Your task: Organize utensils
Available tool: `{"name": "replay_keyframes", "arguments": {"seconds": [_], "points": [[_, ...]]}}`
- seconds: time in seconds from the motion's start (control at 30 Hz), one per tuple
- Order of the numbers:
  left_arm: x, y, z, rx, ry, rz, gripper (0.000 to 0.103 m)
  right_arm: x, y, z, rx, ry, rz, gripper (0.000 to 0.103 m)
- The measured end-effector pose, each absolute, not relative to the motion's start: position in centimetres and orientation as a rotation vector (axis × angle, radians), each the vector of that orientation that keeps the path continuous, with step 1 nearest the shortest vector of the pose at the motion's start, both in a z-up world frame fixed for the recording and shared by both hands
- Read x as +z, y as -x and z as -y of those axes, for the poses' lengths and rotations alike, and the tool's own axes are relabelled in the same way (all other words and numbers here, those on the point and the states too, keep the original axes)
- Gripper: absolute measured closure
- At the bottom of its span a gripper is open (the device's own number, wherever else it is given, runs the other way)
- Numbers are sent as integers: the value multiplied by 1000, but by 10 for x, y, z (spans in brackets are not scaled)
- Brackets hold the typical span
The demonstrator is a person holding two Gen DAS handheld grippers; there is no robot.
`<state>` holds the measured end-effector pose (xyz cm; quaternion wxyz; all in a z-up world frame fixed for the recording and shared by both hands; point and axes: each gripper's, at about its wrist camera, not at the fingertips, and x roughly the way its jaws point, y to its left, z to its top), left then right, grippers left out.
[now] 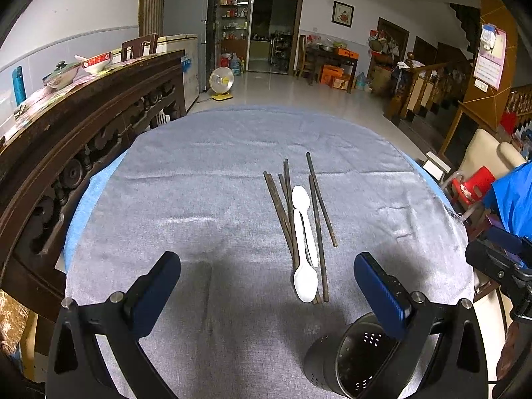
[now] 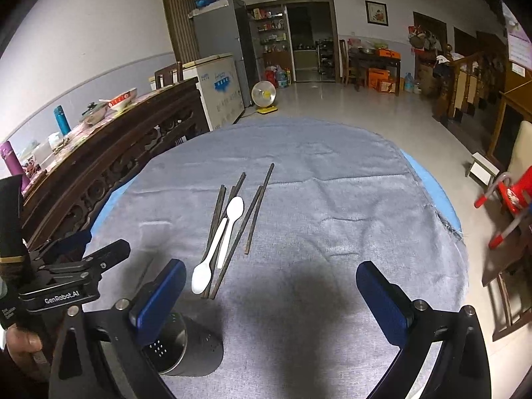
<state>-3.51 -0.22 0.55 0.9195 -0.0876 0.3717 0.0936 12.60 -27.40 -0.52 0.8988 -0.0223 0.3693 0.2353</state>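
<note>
Two white spoons [image 1: 304, 242] lie head to tail among several dark chopsticks [image 1: 319, 212] on the grey-clothed bench [image 1: 199, 183], ahead of your left gripper [image 1: 266, 282] and right of its centre line. In the left wrist view your fingers [image 1: 156, 289] stand wide apart with nothing between them; the nearer spoon's bowl reaches almost level with the fingertips, inside the gap but touching neither. The dark perforated holder [image 1: 345, 362] sits on the cloth at the bottom right, partly hidden behind your right-hand finger and cut off by the frame edge; what shows of its inside looks empty.

In the right wrist view your right gripper [image 2: 271, 286] is likewise spread wide and holds nothing. The spoons [image 2: 217, 242] and chopsticks [image 2: 256, 209] lie ahead and to the left, the near spoon bowl just beside the left finger's [image 2: 159, 299] tip. The holder [image 2: 186, 349] stands behind that finger, its mouth mostly covered, so you cannot tell its contents here. Your other gripper [image 2: 83, 266] shows at the left edge, only partly visible
</note>
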Motion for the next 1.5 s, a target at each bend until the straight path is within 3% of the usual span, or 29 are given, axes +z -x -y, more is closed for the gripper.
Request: {"name": "replay_keyframes", "arguments": {"seconds": [1.5], "points": [[-2,29,1,174,173,-808,0,-22,-139,264,509,41,-818,0]]}}
